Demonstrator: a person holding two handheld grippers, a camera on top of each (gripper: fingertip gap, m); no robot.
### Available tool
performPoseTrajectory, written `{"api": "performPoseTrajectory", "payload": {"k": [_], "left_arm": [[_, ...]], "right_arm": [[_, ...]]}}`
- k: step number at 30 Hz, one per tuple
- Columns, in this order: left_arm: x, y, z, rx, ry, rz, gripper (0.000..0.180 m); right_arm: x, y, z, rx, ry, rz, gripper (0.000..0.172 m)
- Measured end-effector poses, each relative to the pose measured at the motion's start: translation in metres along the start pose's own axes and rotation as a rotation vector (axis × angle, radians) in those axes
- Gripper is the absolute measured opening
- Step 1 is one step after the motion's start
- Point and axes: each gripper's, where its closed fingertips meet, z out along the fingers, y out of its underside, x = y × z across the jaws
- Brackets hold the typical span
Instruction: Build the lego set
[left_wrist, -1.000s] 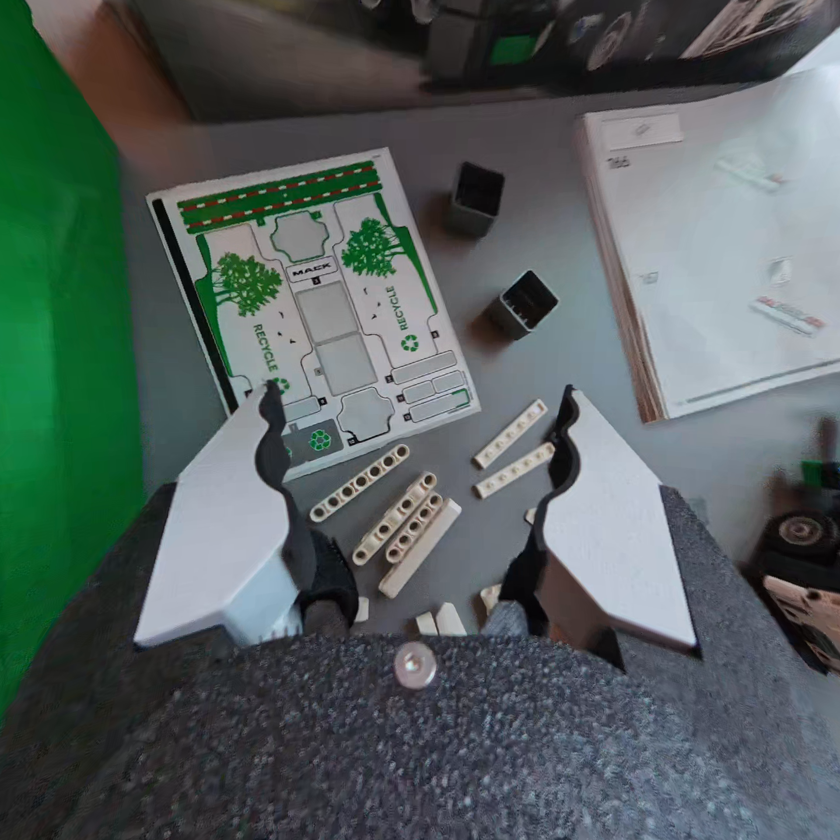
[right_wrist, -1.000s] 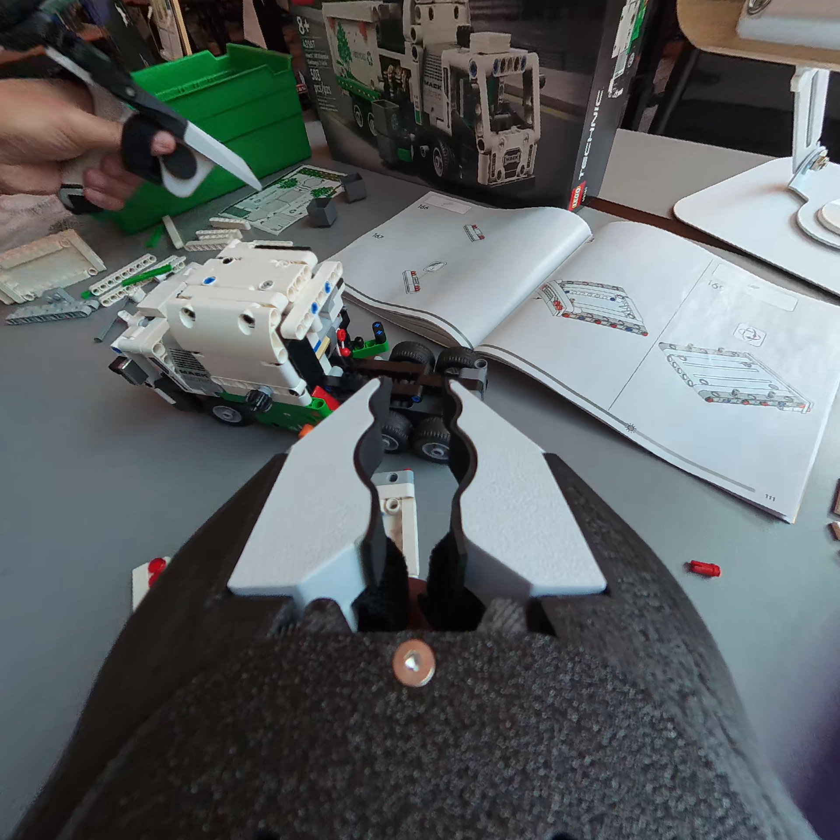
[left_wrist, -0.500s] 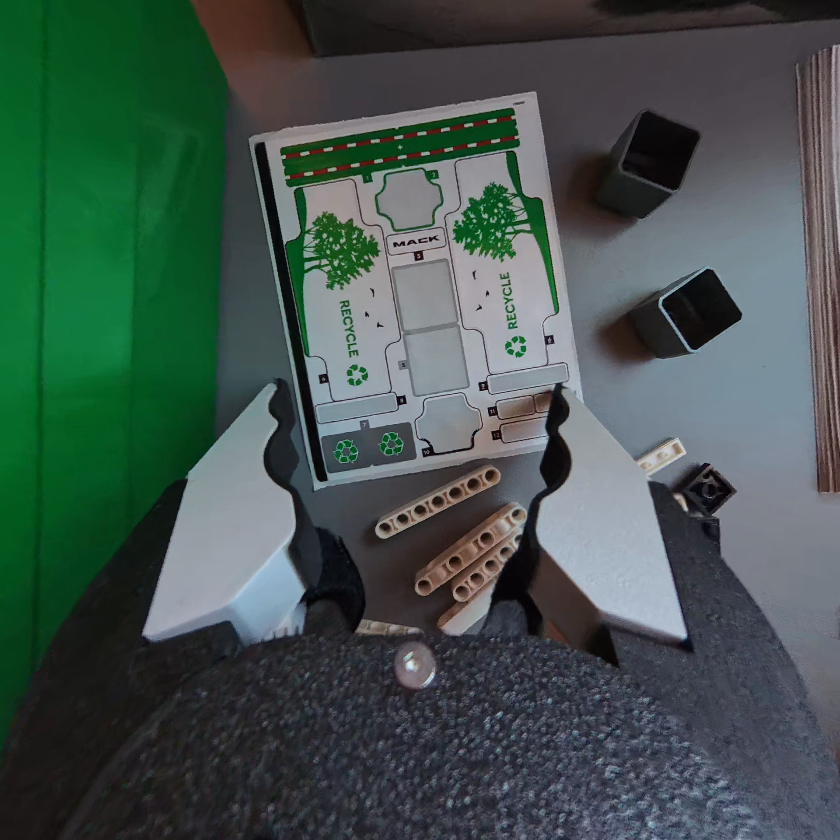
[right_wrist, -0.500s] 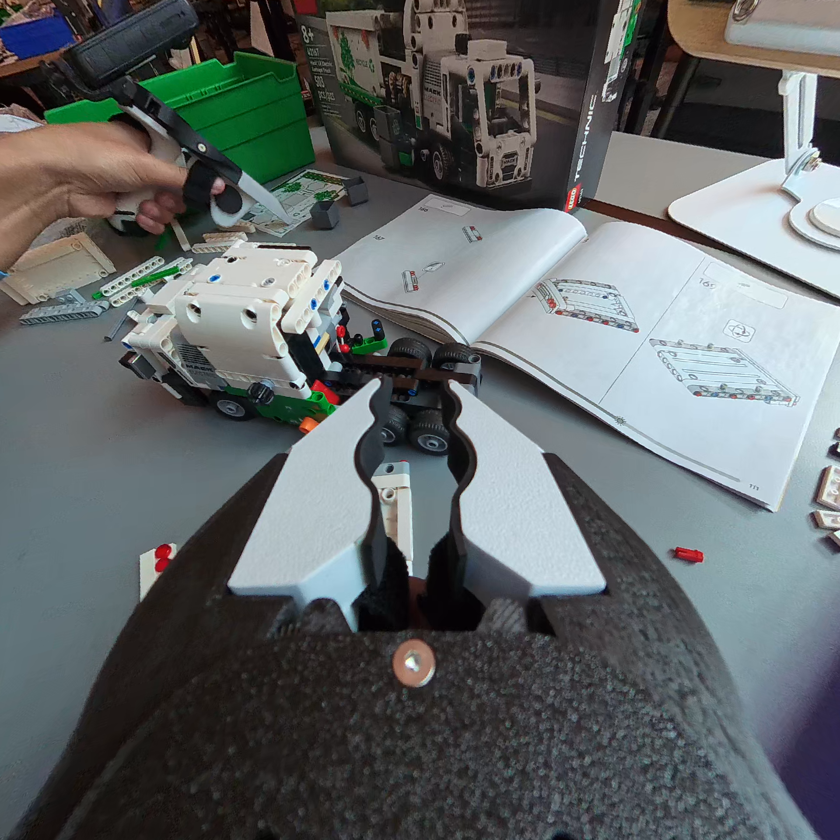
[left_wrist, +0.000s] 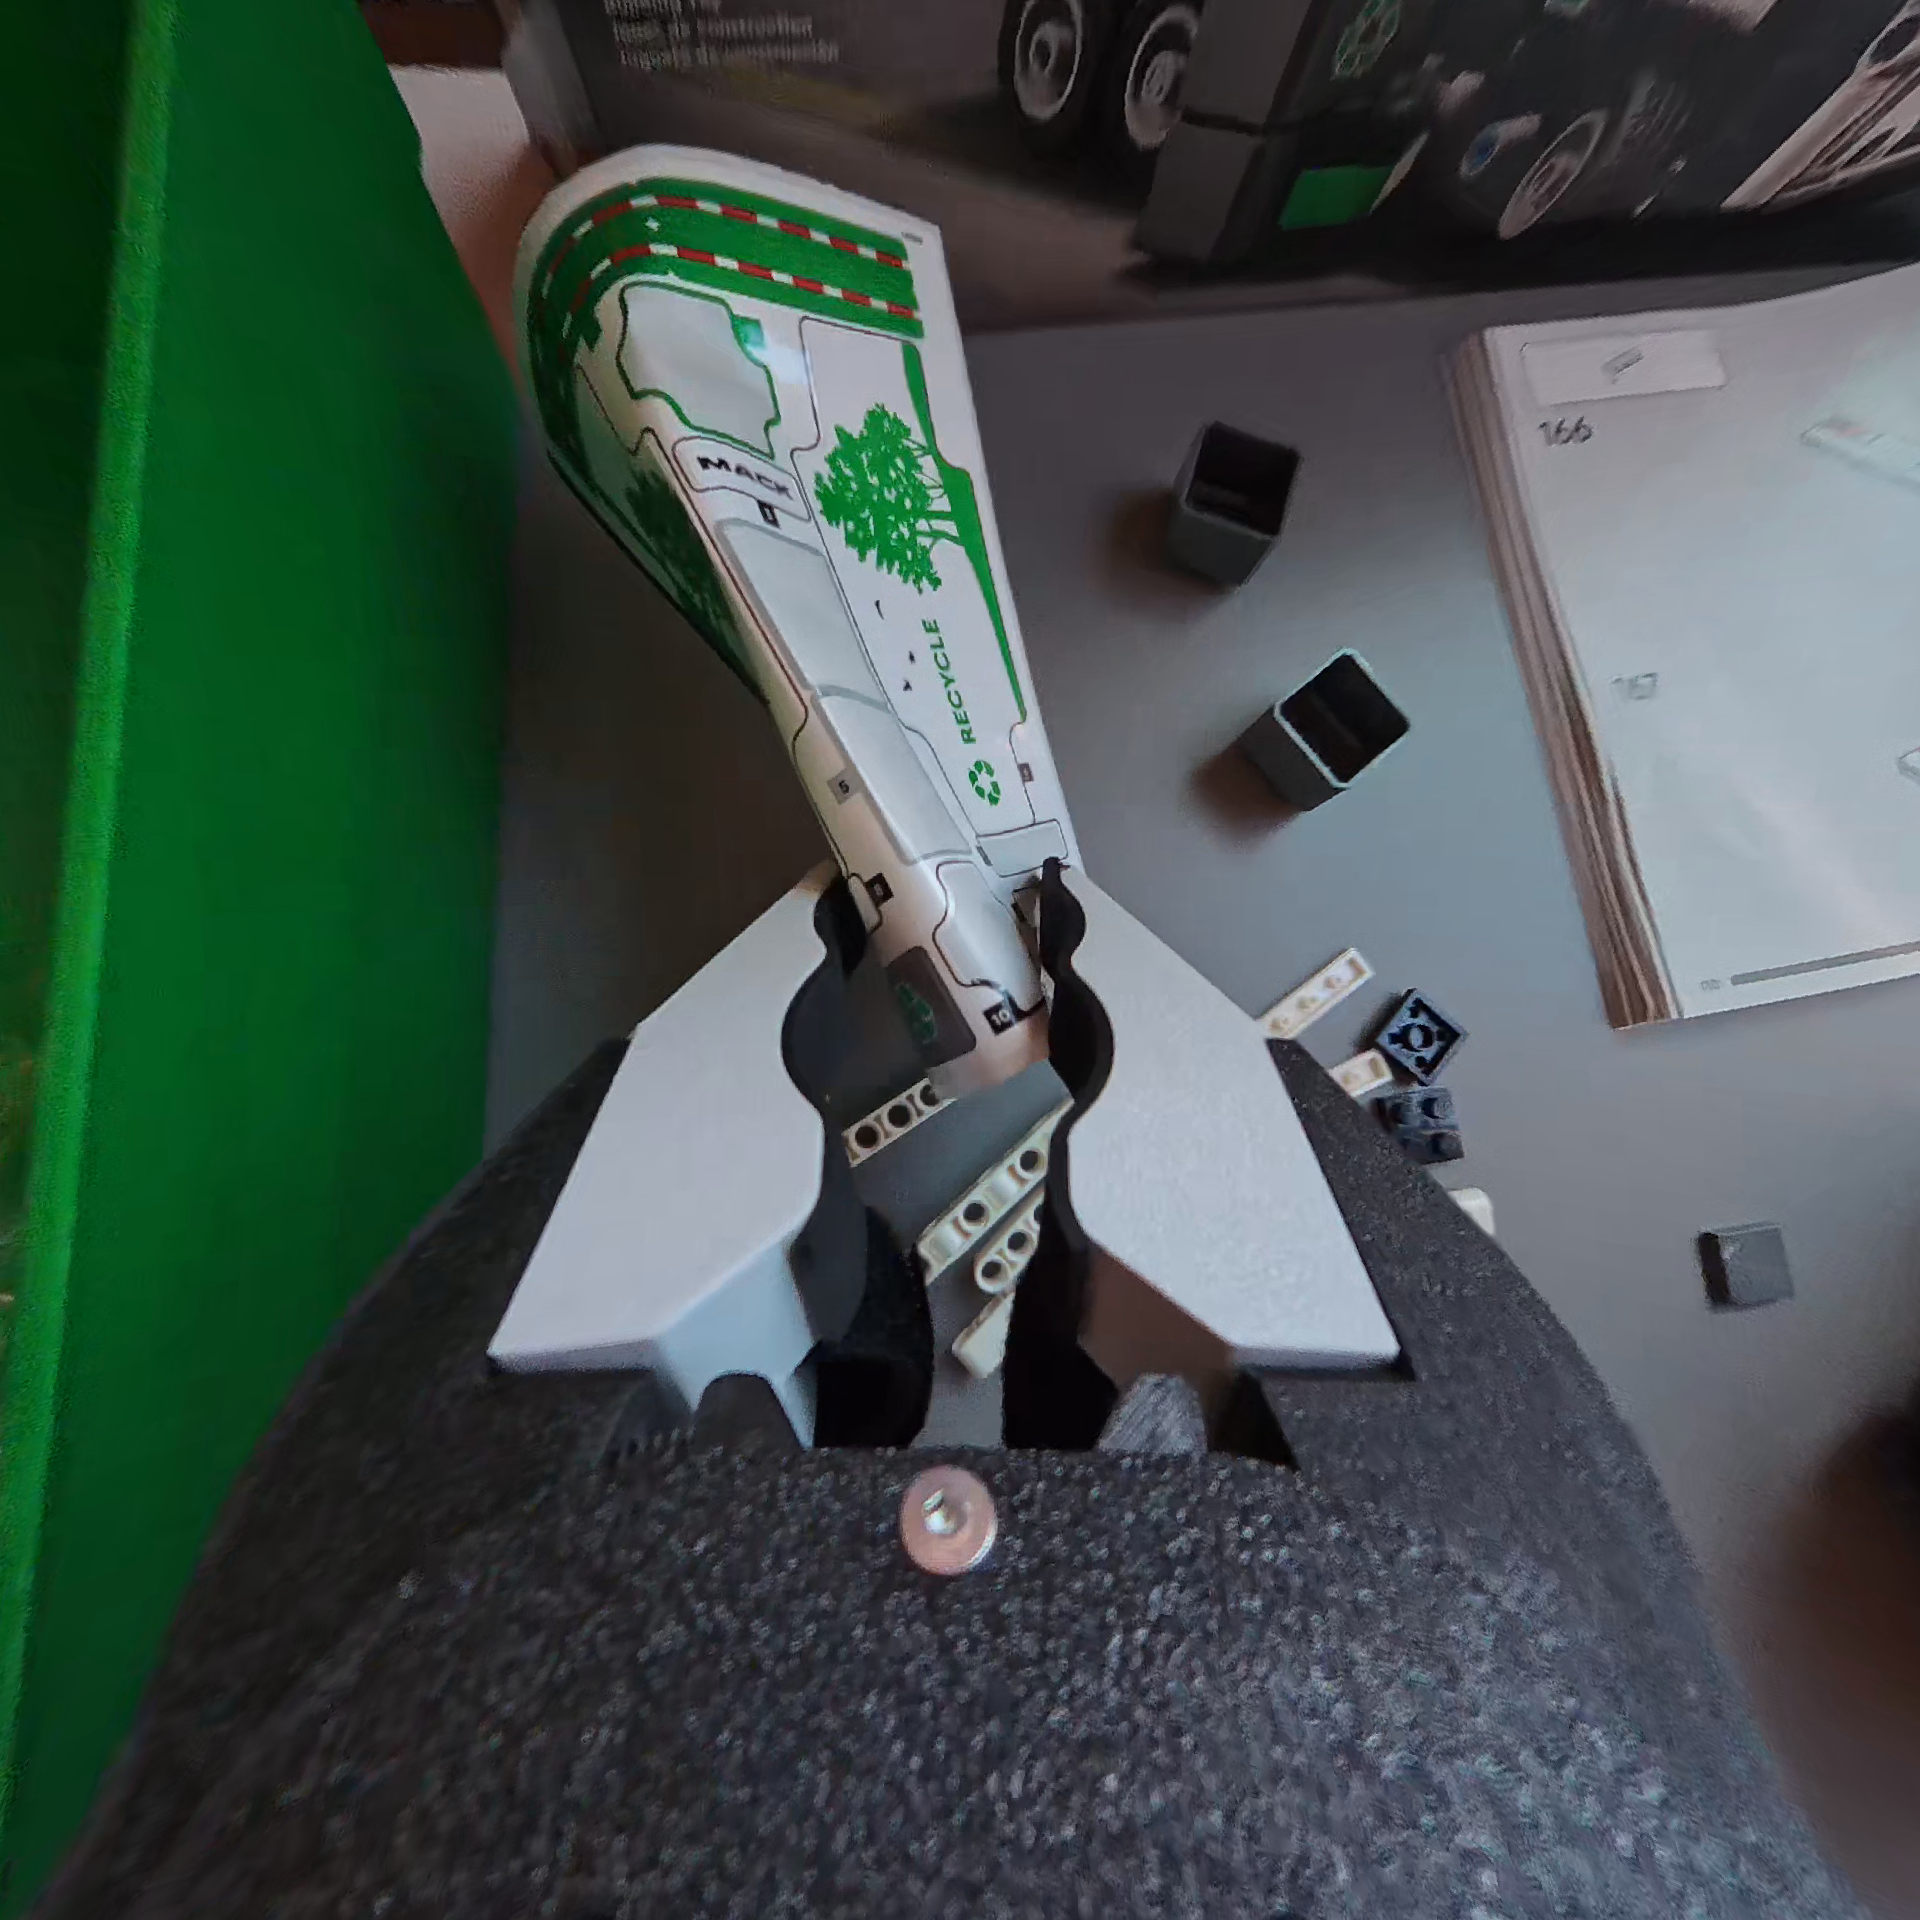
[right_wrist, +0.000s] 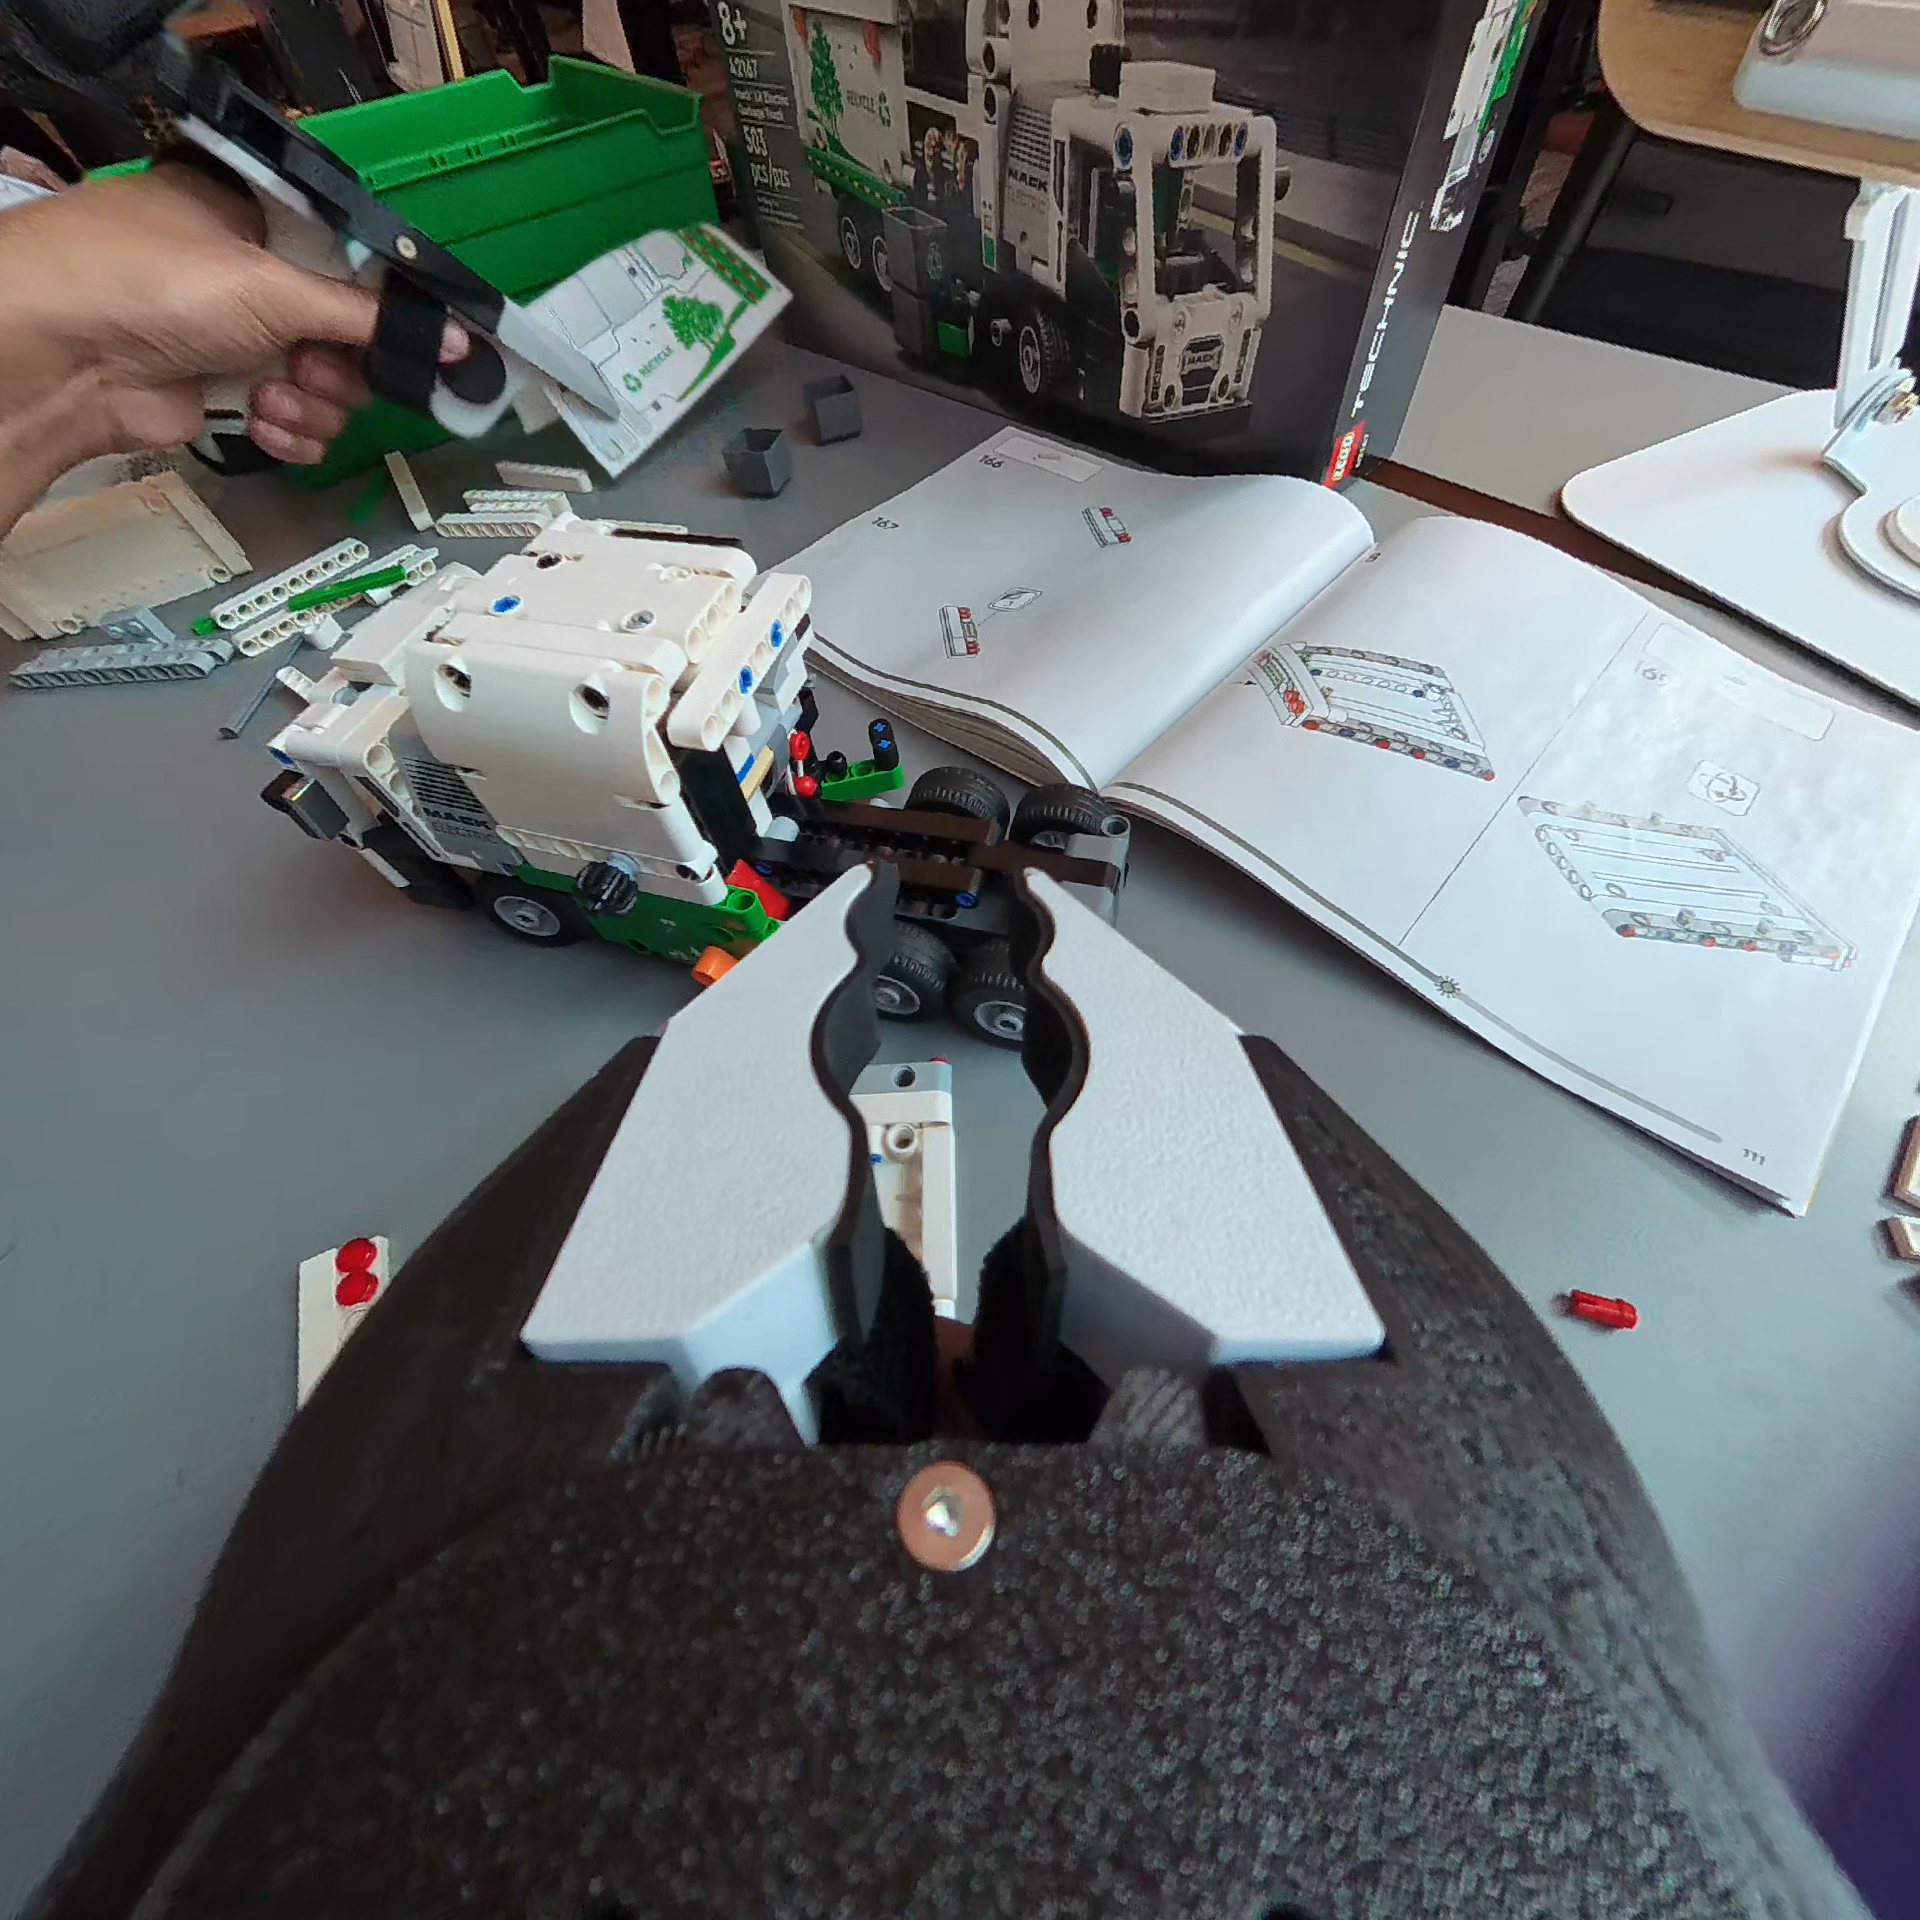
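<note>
Between the left tongs (left_wrist: 951, 914), a white and green sticker sheet (left_wrist: 831, 582) is pinched at its near edge, both pads pressed on it, the sheet curled and lifted clear of the grey surface (left_wrist: 1164, 644). Below the sheet, cream holed beams (left_wrist: 987, 1210) lie on the surface. Just right: two small dark blue bricks (left_wrist: 1418, 1070). Farther out, two grey open-topped boxes (left_wrist: 1325, 743), one upright, one tipped. Green bin wall (left_wrist: 208, 727) close on the left; open instruction booklet (left_wrist: 1714, 644) on the right; printed box (left_wrist: 1247, 125) behind.

The right tongs (right_wrist: 951, 904) stand partly open, nothing held. A white brick assembly (right_wrist: 914, 1143) lies on the surface under the gap, pads clear of it. Just beyond the tips: the rear wheels of a partly built white and green toy truck (right_wrist: 582, 748). Small red pin (right_wrist: 1600, 1309) to the right, well apart. A white piece with red studs (right_wrist: 343, 1288) to the left.
</note>
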Motion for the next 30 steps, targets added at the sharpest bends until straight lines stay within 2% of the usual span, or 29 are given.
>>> {"api": "performPoseTrajectory", "payload": {"k": [1,4,7,10,12,15,18,21,23,24,26,27,30], "left_arm": [[0.003,-0.006,-0.007,0.035,0.010,0.002,0.032],[0.022,-0.027,-0.038,0.162,0.071,0.040,0.032],[0.058,-0.043,-0.081,0.298,0.153,0.118,0.033],[0.109,-0.050,-0.127,0.419,0.265,0.215,0.034],[0.146,-0.047,-0.155,0.482,0.338,0.281,0.034],[0.204,-0.036,-0.190,0.548,0.464,0.374,0.034],[0.255,-0.018,-0.216,0.586,0.587,0.440,0.035],[0.285,-0.003,-0.228,0.600,0.629,0.491,0.037],[0.297,0.007,-0.228,0.588,0.633,0.522,0.042],[0.299,0.011,-0.225,0.584,0.612,0.541,0.050],[0.295,0.013,-0.221,0.606,0.539,0.563,0.078],[0.292,0.013,-0.221,0.631,0.529,0.553,0.084],[0.286,0.017,-0.229,0.671,0.659,0.444,0.093]], "right_arm": [[0.001,-0.001,-0.001,0.003,0.004,-0.004,0.020],[0.008,-0.009,-0.006,0.032,0.029,-0.003,0.020],[0.009,-0.035,-0.017,0.119,0.004,0.063,0.022],[-0.016,-0.076,-0.026,0.235,-0.174,0.179,0.035],[-0.044,-0.099,-0.025,0.257,-0.317,0.191,0.027],[-0.087,-0.132,-0.019,0.260,-0.516,0.220,0.032],[-0.109,-0.157,-0.016,0.269,-0.665,0.320,0.035],[-0.123,-0.173,-0.028,0.324,-0.805,0.420,0.033],[-0.125,-0.172,-0.033,0.355,-0.777,0.413,0.022],[-0.124,-0.170,-0.036,0.377,-0.749,0.408,0.016],[-0.117,-0.163,-0.043,0.389,-0.700,0.414,0.004],[-0.115,-0.158,-0.049,0.381,-0.705,0.420,0.000],[-0.106,-0.146,-0.073,0.369,-0.741,0.439,0.000]]}}
